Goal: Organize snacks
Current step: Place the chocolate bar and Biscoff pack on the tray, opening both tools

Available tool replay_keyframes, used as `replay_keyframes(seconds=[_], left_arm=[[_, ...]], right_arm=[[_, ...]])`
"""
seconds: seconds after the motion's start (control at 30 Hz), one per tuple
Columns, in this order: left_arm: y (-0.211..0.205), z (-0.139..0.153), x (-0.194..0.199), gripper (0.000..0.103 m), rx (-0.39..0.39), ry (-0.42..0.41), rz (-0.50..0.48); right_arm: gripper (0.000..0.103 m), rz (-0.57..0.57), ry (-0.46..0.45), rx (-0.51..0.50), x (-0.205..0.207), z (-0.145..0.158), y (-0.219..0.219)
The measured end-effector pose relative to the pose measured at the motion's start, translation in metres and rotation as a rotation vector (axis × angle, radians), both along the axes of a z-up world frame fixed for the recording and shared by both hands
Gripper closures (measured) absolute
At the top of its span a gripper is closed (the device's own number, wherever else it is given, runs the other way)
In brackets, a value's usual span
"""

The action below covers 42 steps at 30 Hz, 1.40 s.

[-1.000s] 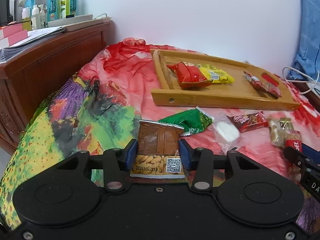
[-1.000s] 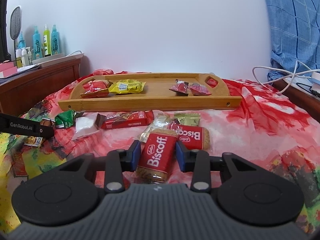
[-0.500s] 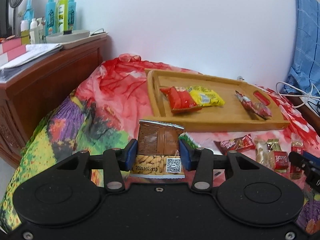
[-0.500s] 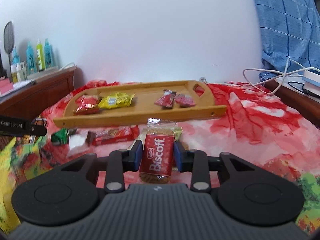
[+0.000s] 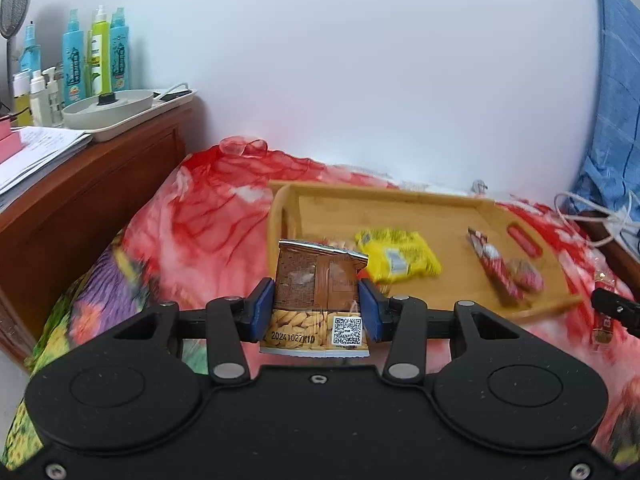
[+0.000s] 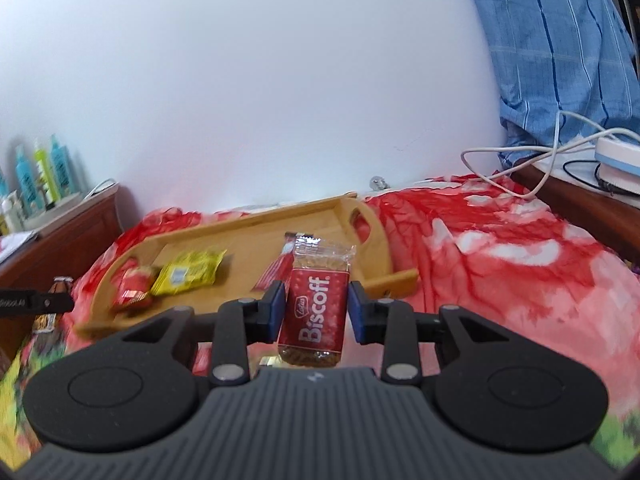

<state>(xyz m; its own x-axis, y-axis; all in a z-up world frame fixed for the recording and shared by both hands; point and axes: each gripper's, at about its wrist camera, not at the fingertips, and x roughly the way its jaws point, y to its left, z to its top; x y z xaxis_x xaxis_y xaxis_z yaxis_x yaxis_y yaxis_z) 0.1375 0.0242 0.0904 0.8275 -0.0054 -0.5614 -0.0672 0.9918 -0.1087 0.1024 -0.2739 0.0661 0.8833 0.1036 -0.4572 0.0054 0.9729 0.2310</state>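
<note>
A bed under a red floral cover is seen by a white wall. A brown packet is clamped in the left claw, the tray at 1 o'clock. A Biscoff pack is gripped by the right claw.

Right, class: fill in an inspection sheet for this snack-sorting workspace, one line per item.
Surface: floral bedspread, rumpled.
Job's things: wooden tray holds yellow packet and red wrappers.
Clutter: bottles, papers on cabinet.
Grippers: left gripper shut on brown nut packet; right gripper shut on Biscoff biscuit.
Cables: white cable at right edge.
Surroundings: white wall, blue cloth.
</note>
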Motion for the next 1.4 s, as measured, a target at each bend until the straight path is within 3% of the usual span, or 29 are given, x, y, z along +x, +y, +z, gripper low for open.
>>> replay_keyframes(seconds=[0.27,0.43,0.63,1.03,1.13,1.33,1.4], left_arm=[[-0.01,0.009,0.054,0.06,-0.082,0.045,-0.019],[-0.023,0.002,0.08,0.06,-0.143,0.075,-0.047],[-0.04,-0.014,0.104,0.06,-0.208,0.121,-0.059],[-0.076,-0.044,0.119,0.06,-0.17,0.173,-0.103],[-0.08,-0.048,0.119,0.06,-0.154,0.174,-0.109],[-0.087,-0.054,0.119,0.06,-0.121,0.18,-0.127],[-0.089,-0.056,0.12,0.055,-0.106,0.184,-0.126]], right_arm=[[0.066,0.038,0.057,-0.003,0.071,0.004,-0.012],[0.066,0.066,0.124,0.011,0.114,-0.004,-0.013],[0.066,0.068,0.167,-0.05,0.15,-0.014,-0.007],[0.066,0.082,0.206,-0.106,0.194,-0.029,0.007],[0.073,0.093,0.218,-0.117,0.198,-0.033,0.012],[0.074,0.11,0.233,-0.112,0.2,-0.041,0.015],[0.074,0.109,0.229,-0.105,0.199,-0.042,0.015]])
